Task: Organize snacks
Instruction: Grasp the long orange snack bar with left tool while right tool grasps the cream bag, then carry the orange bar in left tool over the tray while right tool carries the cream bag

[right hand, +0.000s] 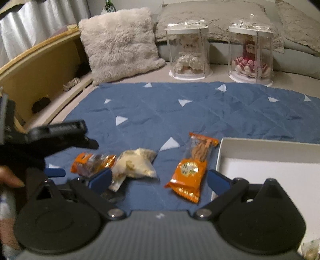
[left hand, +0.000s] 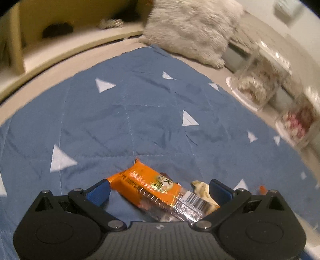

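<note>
My left gripper [left hand: 160,190] is open, its blue pads on either side of an orange snack packet [left hand: 148,185] lying on the blue quilt [left hand: 128,112]; a pale packet [left hand: 202,192] peeks beside the right pad. In the right wrist view my right gripper [right hand: 159,178] is open above the quilt. Between its pads lie a pale packet [right hand: 136,164] and an orange packet [right hand: 190,170]. Another orange packet [right hand: 92,163] lies to the left, with the left gripper [right hand: 60,172] over it. A white box [right hand: 270,156] sits at the right.
A fluffy pillow [right hand: 120,44] and two clear cases with dolls [right hand: 189,52] [right hand: 251,54] stand beyond the quilt. A wooden bed frame [right hand: 40,66] runs along the left. More pillows [right hand: 210,18] lie at the back.
</note>
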The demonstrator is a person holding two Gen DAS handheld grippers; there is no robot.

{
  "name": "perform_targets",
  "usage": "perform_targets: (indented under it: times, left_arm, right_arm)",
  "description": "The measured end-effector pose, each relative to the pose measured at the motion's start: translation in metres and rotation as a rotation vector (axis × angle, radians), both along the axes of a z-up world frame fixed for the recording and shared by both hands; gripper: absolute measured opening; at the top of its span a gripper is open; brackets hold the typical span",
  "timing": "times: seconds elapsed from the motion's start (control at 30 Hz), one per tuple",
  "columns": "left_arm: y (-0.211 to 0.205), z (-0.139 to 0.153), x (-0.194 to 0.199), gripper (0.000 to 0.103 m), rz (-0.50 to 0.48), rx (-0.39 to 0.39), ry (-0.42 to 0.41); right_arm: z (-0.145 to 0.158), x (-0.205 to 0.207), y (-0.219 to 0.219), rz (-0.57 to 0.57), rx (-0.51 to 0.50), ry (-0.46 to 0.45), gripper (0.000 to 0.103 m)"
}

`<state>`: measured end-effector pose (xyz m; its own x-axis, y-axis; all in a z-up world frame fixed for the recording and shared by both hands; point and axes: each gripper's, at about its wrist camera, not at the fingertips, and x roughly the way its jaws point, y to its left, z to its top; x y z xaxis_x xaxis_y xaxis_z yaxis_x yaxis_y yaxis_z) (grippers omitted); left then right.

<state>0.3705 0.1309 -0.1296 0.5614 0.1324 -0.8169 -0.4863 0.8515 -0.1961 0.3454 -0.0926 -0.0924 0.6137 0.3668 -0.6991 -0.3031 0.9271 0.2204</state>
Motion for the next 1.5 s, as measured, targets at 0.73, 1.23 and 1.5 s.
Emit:
perform_targets:
  times: [0.73,1.23,1.5]
  left_arm:
    - [0.034,-0.001,-0.052,0.103,-0.311,0.235,0.262]
    - [0.032,-0.005,-0.033,0.068,-0.292,0.020,0.231]
    - [0.028,-0.010,-0.033,0.043,-0.291,0.058,0.262]
  right_arm:
    - [-0.046,0.084,0.045,0.004,0.217,0.224,0.087]
    - [-0.063,0.080,0.076,0.114,0.003,0.255,0.055]
    - [-0.053,0.060,0.067,0.159,-0.081,0.248,0.037]
